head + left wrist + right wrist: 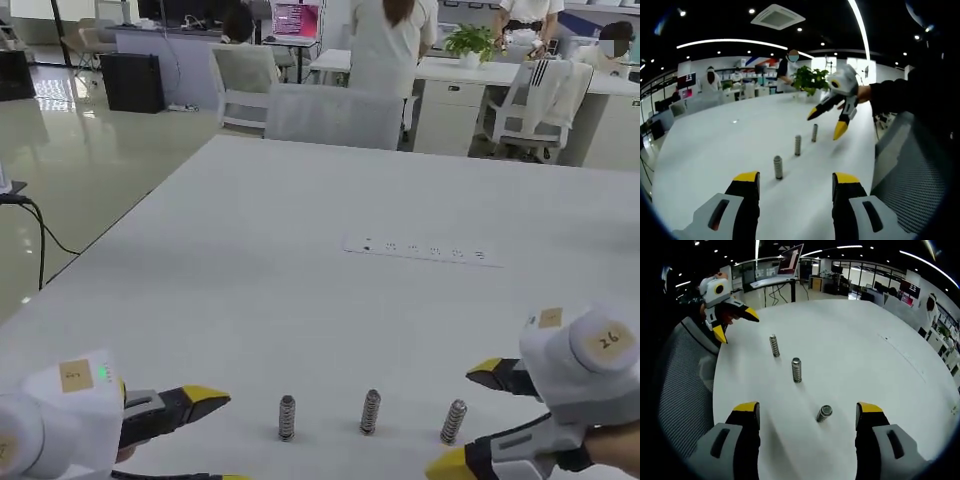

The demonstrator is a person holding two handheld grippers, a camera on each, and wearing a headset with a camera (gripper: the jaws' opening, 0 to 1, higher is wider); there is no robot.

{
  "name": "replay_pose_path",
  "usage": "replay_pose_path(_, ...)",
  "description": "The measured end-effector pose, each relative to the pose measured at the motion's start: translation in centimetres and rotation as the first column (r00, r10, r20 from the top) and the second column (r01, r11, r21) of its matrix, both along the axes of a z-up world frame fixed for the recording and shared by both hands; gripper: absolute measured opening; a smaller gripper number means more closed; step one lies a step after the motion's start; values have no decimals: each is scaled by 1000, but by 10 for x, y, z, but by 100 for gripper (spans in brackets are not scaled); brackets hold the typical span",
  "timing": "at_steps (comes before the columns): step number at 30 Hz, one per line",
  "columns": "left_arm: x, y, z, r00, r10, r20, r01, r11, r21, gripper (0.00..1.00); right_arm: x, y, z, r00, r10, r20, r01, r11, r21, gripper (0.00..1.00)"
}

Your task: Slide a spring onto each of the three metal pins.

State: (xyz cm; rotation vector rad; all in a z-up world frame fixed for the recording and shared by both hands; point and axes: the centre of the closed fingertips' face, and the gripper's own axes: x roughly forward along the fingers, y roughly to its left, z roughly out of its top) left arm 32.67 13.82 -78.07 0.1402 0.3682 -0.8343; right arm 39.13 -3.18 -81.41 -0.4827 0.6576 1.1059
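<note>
At six o'clock on the table (300, 250) I judge springs (370, 411) seated on all three pins (825, 410); left gripper (796, 177) and right gripper (808, 407) wide, empty.

You've got 3 grey metal coils upright in a row on the counter (300, 300), nr its front edge: left spring (287, 417), mid spring (370, 411), right spring (454, 421), none touching.

Open-plan office: desks (470, 75), office chairs (545, 105), monitor (295, 18), potted plant (470, 42).
</note>
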Motion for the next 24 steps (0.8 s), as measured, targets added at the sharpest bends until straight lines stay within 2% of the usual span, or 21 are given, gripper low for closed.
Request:
replay_pose_path(4,0,0,0,1000,3,-2,-3,1000,-1,53,-3,-2,2,1000,-7,4,7,999,42,79)
replay_pose_path(11,0,0,-2,1000,11,-5,-11,1000,-3,54,-7,-7,3,1000,-23,21,21,996,84,80)
replay_pose_path(18,0,3,-6,999,32,-17,-32,999,-10,55,-19,-11,-3,999,-32,20,30,995,95,80)
replay_pose_path(24,-1,5,-9,998,51,-25,-51,999,-16,56,-22,-13,-3,999,-45,26,42,993,112,81)
